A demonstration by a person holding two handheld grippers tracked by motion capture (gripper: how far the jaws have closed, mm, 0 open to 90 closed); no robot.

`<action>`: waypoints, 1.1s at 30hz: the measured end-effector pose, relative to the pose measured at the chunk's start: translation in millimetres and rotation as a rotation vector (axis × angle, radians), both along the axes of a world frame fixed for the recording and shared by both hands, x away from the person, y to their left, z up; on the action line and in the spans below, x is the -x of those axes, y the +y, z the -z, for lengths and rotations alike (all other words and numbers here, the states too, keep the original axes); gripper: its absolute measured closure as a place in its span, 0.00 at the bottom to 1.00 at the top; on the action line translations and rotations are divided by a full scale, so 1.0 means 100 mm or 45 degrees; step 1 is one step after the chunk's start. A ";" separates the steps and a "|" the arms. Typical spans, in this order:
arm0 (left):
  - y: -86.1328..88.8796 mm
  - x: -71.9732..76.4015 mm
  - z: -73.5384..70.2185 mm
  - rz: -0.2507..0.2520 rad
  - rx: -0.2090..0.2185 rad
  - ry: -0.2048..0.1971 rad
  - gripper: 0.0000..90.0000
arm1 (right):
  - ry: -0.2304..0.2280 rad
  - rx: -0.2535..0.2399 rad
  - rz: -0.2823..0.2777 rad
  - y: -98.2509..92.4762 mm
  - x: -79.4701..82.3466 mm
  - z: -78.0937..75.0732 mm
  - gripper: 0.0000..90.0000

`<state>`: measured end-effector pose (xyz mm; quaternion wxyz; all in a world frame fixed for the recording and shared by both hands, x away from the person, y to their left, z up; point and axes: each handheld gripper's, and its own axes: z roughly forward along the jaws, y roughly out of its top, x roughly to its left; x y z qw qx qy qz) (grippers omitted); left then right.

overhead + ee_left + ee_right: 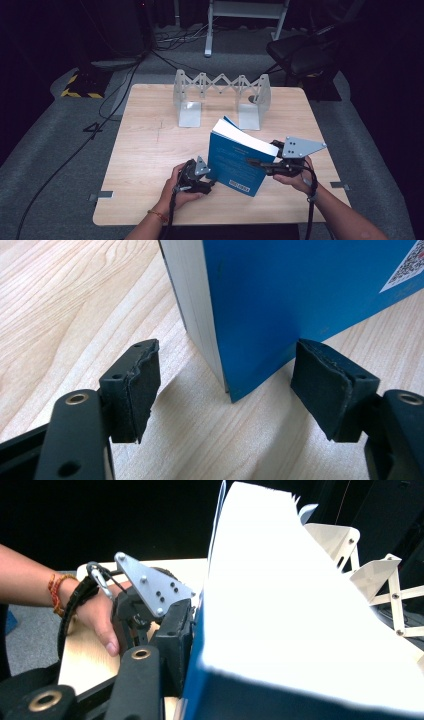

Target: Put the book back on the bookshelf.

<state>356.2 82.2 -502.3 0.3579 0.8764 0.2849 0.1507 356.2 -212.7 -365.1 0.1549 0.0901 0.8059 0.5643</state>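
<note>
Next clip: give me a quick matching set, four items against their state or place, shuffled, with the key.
1. blue book
2. metal rack
3. left gripper
4. right gripper

a. open, fingers either side of a lower book corner
b. at the table's far edge
c. stands tilted on the table
d. at the book's page edge

Pairs: 1-c, 2-b, 3-a, 4-d

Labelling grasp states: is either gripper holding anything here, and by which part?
The right gripper clamps the upright blue paperback book at its page-side edge. The left gripper is open, with the book's lower corner between its jaws, not clamped.
</note>
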 end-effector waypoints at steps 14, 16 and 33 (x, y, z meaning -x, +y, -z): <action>0.24 -0.01 0.01 -0.083 0.037 0.088 0.28 | 0.075 0.034 0.016 0.02 -0.04 -0.15 0.64; 0.26 0.00 0.01 -0.080 0.035 0.093 0.23 | 0.084 0.038 0.017 0.02 -0.04 -0.16 0.64; 0.73 0.16 0.01 -0.152 0.030 0.097 0.22 | 0.185 0.113 0.030 0.11 -0.21 -0.35 0.68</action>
